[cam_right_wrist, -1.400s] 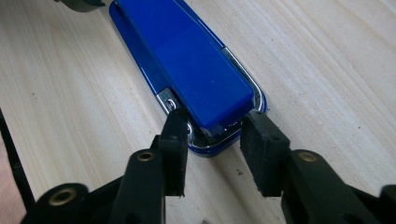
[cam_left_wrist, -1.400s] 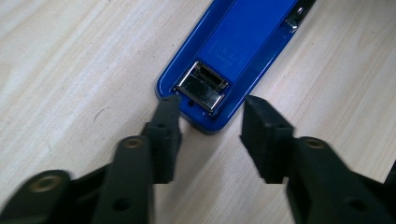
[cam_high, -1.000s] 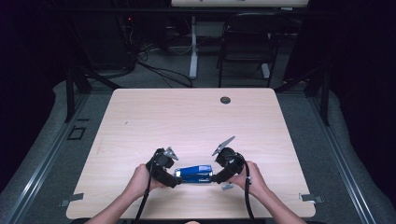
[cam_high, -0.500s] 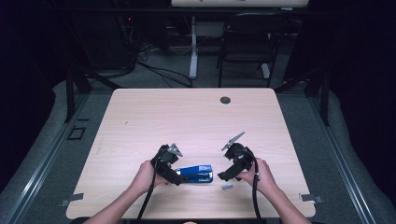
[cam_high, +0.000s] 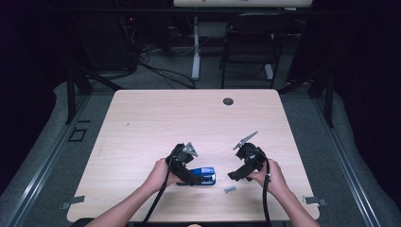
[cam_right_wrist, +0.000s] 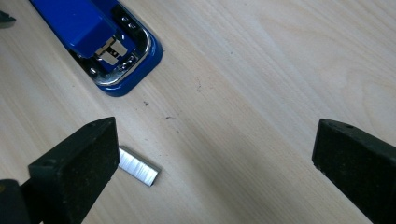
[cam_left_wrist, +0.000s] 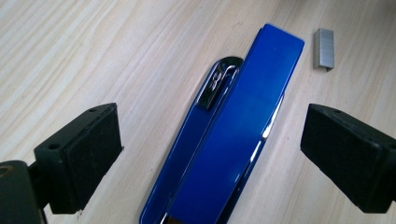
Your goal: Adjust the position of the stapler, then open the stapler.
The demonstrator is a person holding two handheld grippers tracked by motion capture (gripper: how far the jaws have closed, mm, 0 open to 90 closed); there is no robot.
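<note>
On the near edge of the wooden counter (cam_high: 142, 123), a blue stapler (cam_left_wrist: 233, 135) lies between the left tool's (cam_left_wrist: 210, 154) just-opened jaws, untouched; the right tool (cam_right_wrist: 215, 168), just opened and empty, hovers beside a staple strip (cam_right_wrist: 139, 166), probably the next pickup, best pinched squarely across its sides.

I can read no text, label, brand or number anywhere. The blue stapler (cam_left_wrist: 233, 135) under my left claw (cam_left_wrist: 212, 154) has a plain glossy top with no lettering I can make out; its chrome front plate (cam_right_wrist: 122, 56) carries only stamped marks too small and blurred to read. The staple strip (cam_right_wrist: 138, 166) by my right claw (cam_right_wrist: 212, 163) is bare metal, and the bench (cam_high: 189, 118) bears no sign or sticker.
</note>
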